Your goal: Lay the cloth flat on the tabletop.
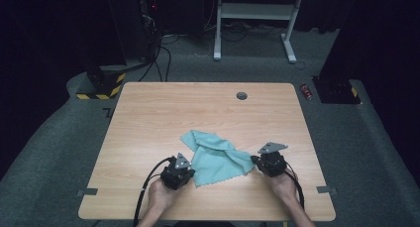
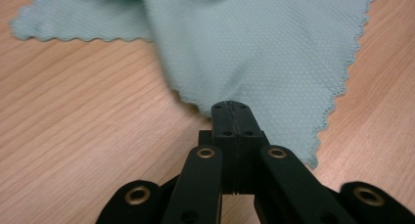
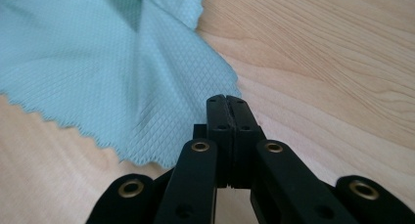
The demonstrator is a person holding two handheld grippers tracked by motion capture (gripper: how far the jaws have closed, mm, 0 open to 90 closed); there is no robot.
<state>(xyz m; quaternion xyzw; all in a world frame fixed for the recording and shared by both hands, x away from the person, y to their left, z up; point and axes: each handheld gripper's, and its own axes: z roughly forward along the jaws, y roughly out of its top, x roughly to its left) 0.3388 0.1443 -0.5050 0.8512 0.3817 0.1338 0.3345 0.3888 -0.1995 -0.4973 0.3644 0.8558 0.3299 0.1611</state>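
A teal cloth (image 1: 218,157) lies crumpled on the wooden table (image 1: 198,108), near the front edge. My left gripper (image 1: 190,168) is at the cloth's front left corner. In the left gripper view its jaws (image 2: 230,106) are pressed together on the scalloped edge of the cloth (image 2: 264,48). My right gripper (image 1: 255,160) is at the cloth's right corner. In the right gripper view its jaws (image 3: 226,99) are closed on the corner of the cloth (image 3: 98,62), with folds fanning out from the tips. A hand holds each gripper from the bottom of the high view.
A round grey grommet (image 1: 241,95) sits near the table's far edge. Grey tape tabs (image 1: 87,192) mark the front corners. On the floor beyond are a white desk frame (image 1: 257,19), a yellow-and-black striped base (image 1: 101,88) and a red can (image 1: 307,91).
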